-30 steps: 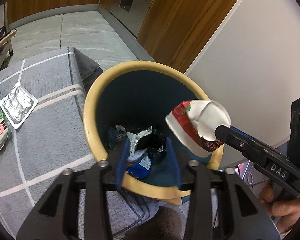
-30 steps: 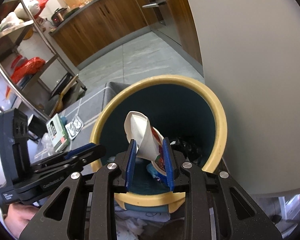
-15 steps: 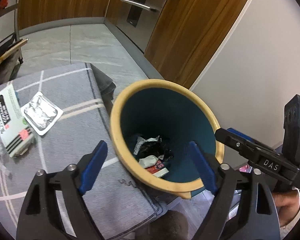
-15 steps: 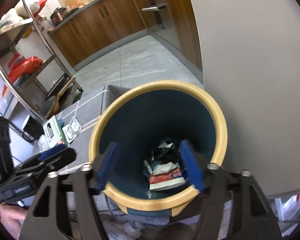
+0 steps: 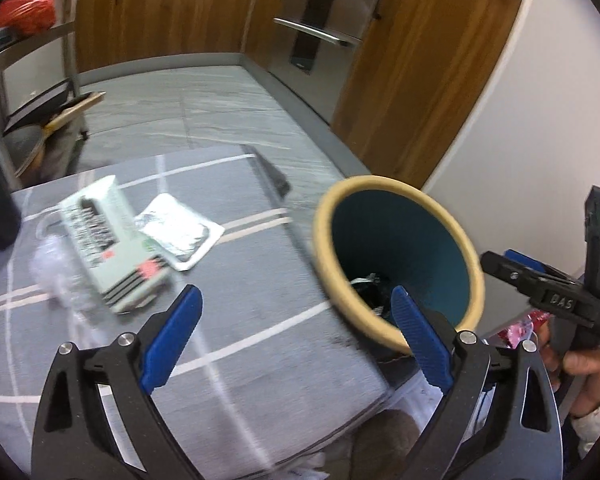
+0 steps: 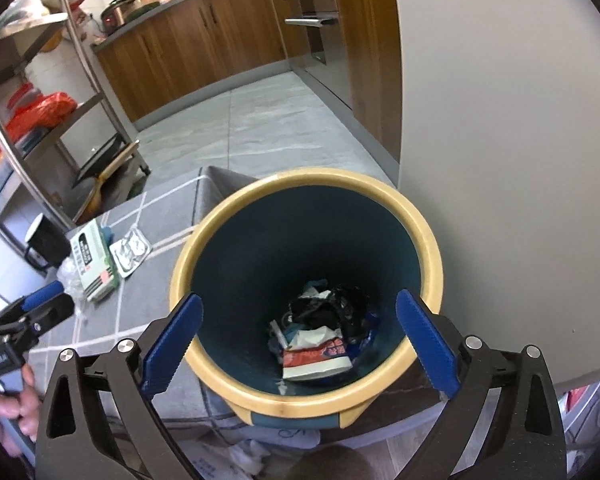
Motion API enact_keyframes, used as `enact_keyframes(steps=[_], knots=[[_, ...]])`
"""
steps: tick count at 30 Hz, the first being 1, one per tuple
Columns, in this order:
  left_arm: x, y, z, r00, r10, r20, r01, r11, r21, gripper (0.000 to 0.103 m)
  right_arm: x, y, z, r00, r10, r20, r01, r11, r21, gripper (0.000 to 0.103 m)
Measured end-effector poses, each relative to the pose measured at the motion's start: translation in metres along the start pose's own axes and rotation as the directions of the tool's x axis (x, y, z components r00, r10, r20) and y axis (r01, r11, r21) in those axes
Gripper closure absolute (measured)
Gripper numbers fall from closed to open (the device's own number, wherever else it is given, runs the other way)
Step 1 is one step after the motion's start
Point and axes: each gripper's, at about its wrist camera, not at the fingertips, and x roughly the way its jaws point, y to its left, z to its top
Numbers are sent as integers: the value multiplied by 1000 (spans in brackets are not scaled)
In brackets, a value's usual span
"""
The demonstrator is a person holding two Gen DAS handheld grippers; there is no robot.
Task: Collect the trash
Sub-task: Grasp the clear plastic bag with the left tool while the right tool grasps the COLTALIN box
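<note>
A teal bin with a yellow rim (image 6: 434, 248) (image 5: 322, 240) stands at the table's right edge. Inside lie a red-and-white crushed cup (image 6: 316, 358) and dark wrappers (image 6: 328, 308). My right gripper (image 6: 298, 338) hangs over the bin mouth, its jaws still opening, nothing between them. My left gripper (image 5: 296, 334) is over the grey checked tablecloth (image 5: 240, 320) left of the bin, jaws still opening and empty. Ahead of it lie a pale green carton (image 5: 108, 248) (image 6: 92, 264), a silver foil tray (image 5: 178, 230) (image 6: 132, 250) and crumpled clear plastic (image 5: 56, 268).
A black mug (image 6: 46, 240) stands at the table's left edge. A metal shelf rack (image 6: 40, 120) is beyond the table. Wooden cabinets (image 5: 172, 12) and an oven line the far wall. A pale wall (image 6: 500, 160) rises right of the bin.
The right gripper let the red-and-white cup drop into the bin and spread wide. The left gripper also spread wide and swung left from the bin toward the carton and foil tray.
</note>
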Motion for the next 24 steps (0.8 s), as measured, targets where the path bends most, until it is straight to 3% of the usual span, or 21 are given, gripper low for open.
enact_keyframes(steps=[11, 24], knots=[[-34, 90, -12, 988, 152, 12, -150, 981, -125, 7, 3, 25, 4, 999, 39, -33, -40, 999, -17, 5], [-32, 180, -11, 979, 204, -31, -203, 926, -317, 12, 9, 84, 5, 992, 113, -47, -119, 982, -146, 5]])
